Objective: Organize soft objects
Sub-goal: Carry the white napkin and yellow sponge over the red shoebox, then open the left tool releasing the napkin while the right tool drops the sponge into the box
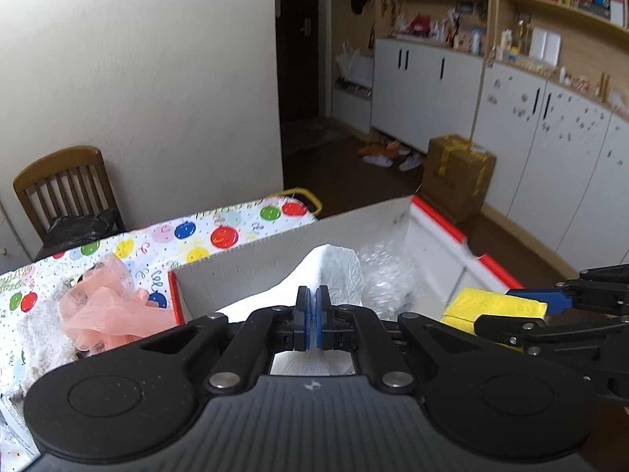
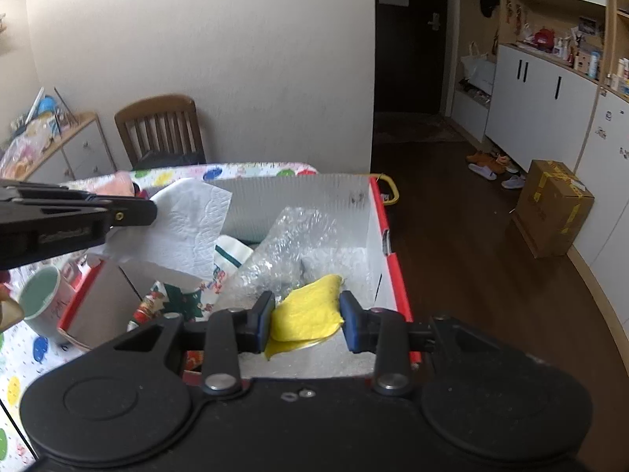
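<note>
Left gripper (image 1: pixel 313 306): jaws pinching white paper towel (image 1: pixel 334 267) above the box (image 1: pixel 251 259). Right gripper (image 2: pixel 306 320): jaws spread around yellow cloth (image 2: pixel 306 312) inside box.

This is a home, a living room beside the entrance. White cabinets (image 1: pixel 428 86) with full shelves (image 1: pixel 566 4) line one wall, shoes (image 1: pixel 387 153) lie near a dark door (image 2: pixel 411 35), and a wooden chair (image 2: pixel 161 129) stands at a table with a dotted tablecloth (image 1: pixel 204 232).
</note>
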`<move>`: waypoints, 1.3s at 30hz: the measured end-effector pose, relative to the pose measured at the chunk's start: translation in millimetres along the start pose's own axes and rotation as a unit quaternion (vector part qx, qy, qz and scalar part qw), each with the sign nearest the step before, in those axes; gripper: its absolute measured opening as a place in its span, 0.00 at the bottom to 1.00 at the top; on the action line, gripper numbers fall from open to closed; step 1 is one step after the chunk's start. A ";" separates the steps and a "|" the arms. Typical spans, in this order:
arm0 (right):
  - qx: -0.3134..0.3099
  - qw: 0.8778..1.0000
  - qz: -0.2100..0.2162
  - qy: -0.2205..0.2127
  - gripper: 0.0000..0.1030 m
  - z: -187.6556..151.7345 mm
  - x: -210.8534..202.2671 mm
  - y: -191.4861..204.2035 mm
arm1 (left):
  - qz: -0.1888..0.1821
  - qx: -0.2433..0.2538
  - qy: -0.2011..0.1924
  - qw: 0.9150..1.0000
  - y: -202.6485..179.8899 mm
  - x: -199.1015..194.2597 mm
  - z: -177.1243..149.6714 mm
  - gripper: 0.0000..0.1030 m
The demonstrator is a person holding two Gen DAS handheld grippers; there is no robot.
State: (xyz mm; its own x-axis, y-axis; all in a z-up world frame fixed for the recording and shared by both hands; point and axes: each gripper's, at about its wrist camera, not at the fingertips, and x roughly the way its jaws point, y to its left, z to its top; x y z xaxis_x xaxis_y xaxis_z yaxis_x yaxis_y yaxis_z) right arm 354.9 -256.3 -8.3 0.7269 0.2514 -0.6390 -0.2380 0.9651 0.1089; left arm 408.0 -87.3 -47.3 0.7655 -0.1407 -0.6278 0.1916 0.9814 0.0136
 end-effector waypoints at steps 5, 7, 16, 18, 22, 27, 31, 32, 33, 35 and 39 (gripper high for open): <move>-0.013 1.000 0.005 0.020 0.33 1.9 23.1 -1.4 | 0.008 -0.008 0.027 1.000 0.0 28.6 -3.2 0.02; -0.019 0.999 0.007 0.027 0.33 2.7 31.5 -2.3 | 0.010 -0.007 0.040 0.999 -1.0 39.0 -4.4 0.02; -0.040 0.997 0.020 0.058 0.33 2.4 58.4 1.2 | 0.010 -0.013 0.083 0.996 -2.8 71.7 -9.4 0.02; -0.044 0.997 0.024 0.064 0.33 2.0 61.9 2.1 | 0.012 -0.004 0.093 0.996 -5.3 77.2 -11.3 0.02; -0.053 0.996 0.026 0.074 0.33 2.5 65.2 2.4 | 0.009 0.001 0.117 0.993 -7.4 87.6 -14.4 0.02; -0.058 0.994 0.026 0.094 0.34 0.6 71.2 1.8 | 0.001 0.011 0.147 0.989 -11.7 96.4 -14.1 0.02; -0.060 0.993 0.024 0.102 0.34 -1.4 73.2 -0.7 | 0.002 0.006 0.163 0.987 -10.9 99.0 -15.6 0.02; -0.057 0.993 0.027 0.104 0.34 -1.6 73.3 -1.9 | 0.003 0.008 0.163 0.987 -10.3 99.8 -15.5 0.02; -0.053 0.993 0.029 0.105 0.34 -1.6 72.5 -4.0 | 0.004 0.010 0.164 0.986 -10.4 100.1 -15.9 0.02; -0.050 0.993 0.028 0.105 0.35 -2.0 70.1 -6.0 | 0.006 0.010 0.166 0.986 -10.7 99.7 -17.0 0.02; -0.051 0.993 0.031 0.099 0.36 -1.1 65.5 -6.1 | 0.002 0.004 0.163 0.987 -10.1 93.9 -17.7 0.03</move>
State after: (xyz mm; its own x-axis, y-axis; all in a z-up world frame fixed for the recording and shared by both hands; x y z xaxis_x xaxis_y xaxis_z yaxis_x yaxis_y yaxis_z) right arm 403.3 -245.8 -51.7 0.5697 0.2814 -0.7722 -0.3507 0.9329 0.0813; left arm 467.0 -108.1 -120.1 0.5282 -0.0862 -0.8447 0.1951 0.9805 0.0219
